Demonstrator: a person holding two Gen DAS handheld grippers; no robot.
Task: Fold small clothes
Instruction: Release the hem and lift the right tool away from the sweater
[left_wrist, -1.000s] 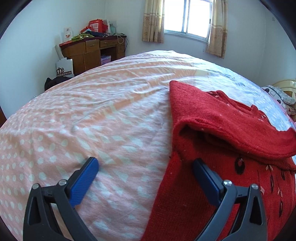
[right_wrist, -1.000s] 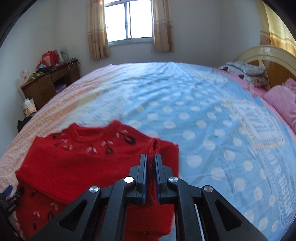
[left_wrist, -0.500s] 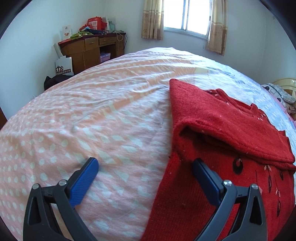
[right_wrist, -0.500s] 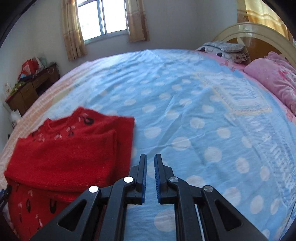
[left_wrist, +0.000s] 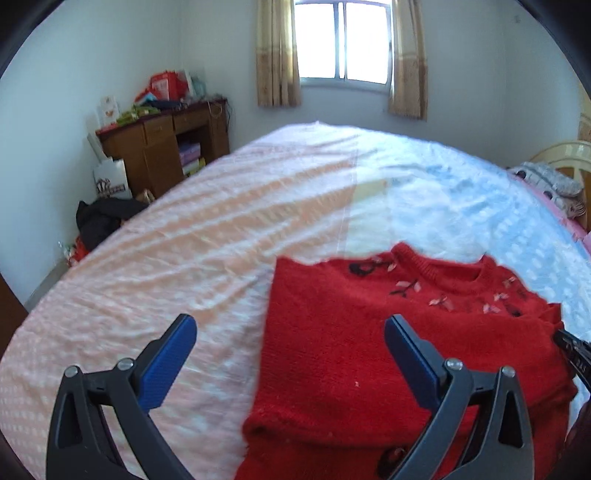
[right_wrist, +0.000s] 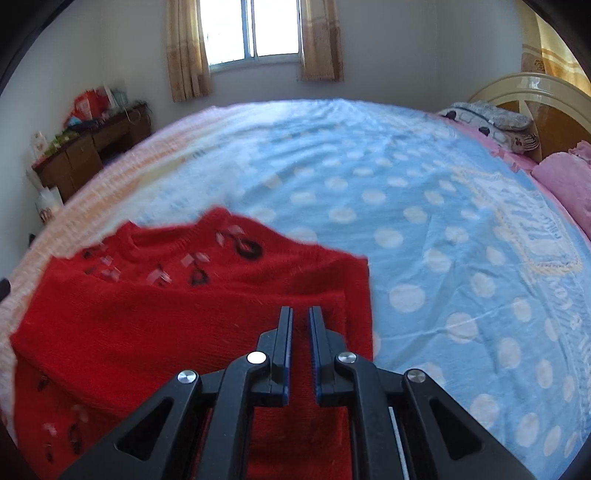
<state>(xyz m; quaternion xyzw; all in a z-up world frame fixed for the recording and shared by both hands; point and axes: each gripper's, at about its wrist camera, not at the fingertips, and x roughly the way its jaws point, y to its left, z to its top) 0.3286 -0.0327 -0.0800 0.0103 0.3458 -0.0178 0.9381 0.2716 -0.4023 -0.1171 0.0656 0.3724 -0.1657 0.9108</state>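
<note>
A red knit sweater with black and pink embroidery near the neck lies on the bed, both sleeves folded across its front. My left gripper hangs open above the sweater's left edge, its right finger over the knit, its left finger over the pink bedspread. Nothing is between its pads. In the right wrist view the sweater fills the lower left. My right gripper is shut and empty, hovering over the sweater's right side near its edge. A black part of the right tool shows at the left wrist view's right edge.
The bedspread is pink on the left and blue with white dots on the right. A wooden desk with clutter stands by the far wall, a dark bag on the floor. Headboard, folded blankets and a pink pillow are far right.
The right gripper let go of the red sleeve, swung right over the blue bedspread, then came back over the sweater. The left gripper rose and shifted, so the neckline is now in its view.
</note>
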